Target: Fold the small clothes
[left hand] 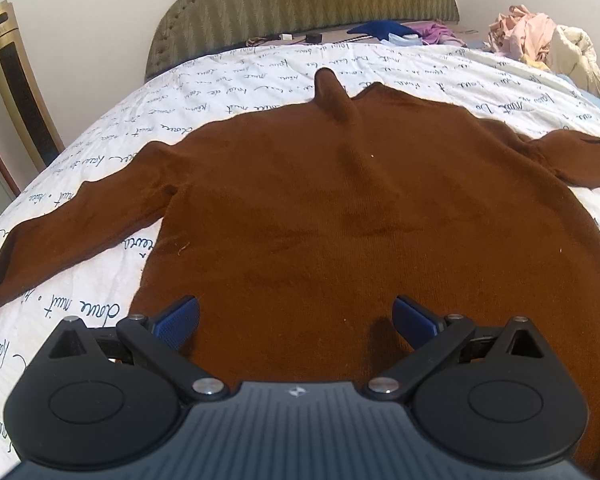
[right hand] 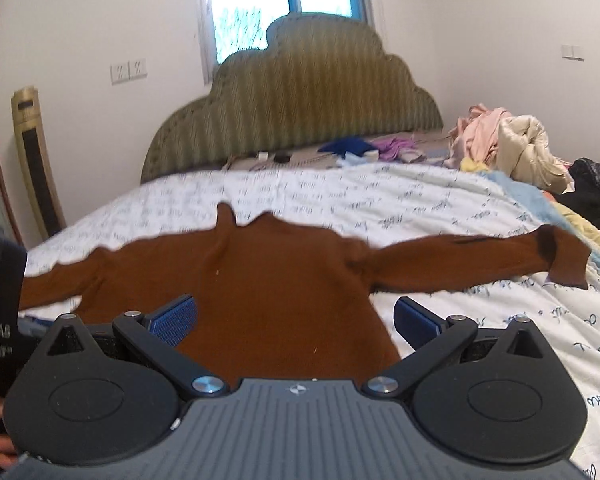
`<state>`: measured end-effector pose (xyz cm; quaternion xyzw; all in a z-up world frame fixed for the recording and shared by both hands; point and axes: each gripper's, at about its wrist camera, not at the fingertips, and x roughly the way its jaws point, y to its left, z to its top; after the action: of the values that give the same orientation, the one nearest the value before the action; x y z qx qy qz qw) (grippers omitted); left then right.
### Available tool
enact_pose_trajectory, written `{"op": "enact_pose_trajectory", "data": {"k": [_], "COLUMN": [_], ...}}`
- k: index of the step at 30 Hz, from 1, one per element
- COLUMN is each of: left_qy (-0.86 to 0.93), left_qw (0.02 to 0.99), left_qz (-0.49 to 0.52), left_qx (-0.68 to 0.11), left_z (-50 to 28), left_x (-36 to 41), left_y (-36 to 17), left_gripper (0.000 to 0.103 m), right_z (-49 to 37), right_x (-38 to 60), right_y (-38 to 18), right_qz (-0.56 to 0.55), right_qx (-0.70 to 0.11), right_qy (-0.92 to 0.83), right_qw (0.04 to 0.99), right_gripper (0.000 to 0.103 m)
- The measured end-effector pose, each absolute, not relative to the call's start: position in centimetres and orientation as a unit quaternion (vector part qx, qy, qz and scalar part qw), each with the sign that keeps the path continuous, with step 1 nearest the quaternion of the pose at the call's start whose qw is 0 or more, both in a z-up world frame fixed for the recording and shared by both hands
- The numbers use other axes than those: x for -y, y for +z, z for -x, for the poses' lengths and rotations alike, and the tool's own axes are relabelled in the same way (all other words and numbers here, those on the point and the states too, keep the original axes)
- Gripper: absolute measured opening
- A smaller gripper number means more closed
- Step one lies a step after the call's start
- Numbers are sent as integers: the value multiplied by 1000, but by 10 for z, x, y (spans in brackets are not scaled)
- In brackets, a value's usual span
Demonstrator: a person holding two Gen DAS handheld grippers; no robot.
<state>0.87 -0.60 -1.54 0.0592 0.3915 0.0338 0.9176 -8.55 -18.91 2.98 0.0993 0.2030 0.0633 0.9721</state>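
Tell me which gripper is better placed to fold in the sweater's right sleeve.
Probably the right gripper. Its open jaws straddle the brown sweater's right edge, and that sleeve stretches across the bedspread just ahead. The left gripper hovers over the sweater's body.

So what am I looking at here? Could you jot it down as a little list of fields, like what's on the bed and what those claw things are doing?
garment: brown sweater, spread flat, collar toward the headboard, both sleeves out to the sides
surface: bed with a white script-print quilt
left gripper: open, over the sweater's bottom edge, holding nothing
right gripper: open, at the sweater's lower right corner, holding nothing
fold state: not yet begun
background: green headboard, pile of clothes at far right
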Motion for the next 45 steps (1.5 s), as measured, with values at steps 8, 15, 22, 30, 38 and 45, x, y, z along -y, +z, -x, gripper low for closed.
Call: {"op": "enact_pose_trajectory", "data": {"k": [8,15,22,30,38,45], "left_qy": [43,47,46,49,51,53], "left_qw": [915,913,913,911,911,911], "left_qz": [-62,-62,-71,-70,-74,-75], "left_qx": [-396,-399,-400,-403,-403,-403], "left_z": [-12,-17,-18,-21,-21,-21], "left_x": [3,3,5,5,7,8], "left_y": [-18,-19,-22,-25,-26,-26], "left_gripper": [103,103,103,103,103,103], "right_z": [82,81,82,79,77,78], "right_x": [174,172,171,172,173,172], "right_y": [25,25,20,19,17,18], "right_qz": [-63,-45,-38,-44,-43,-41], "right_qx": [-212,-206,-208,-208,-212,-212], "right_qy": [81,82,84,89,87,87], "right_qw": [972,974,974,973,972,973], "right_gripper": [103,103,103,103,103,103]}}
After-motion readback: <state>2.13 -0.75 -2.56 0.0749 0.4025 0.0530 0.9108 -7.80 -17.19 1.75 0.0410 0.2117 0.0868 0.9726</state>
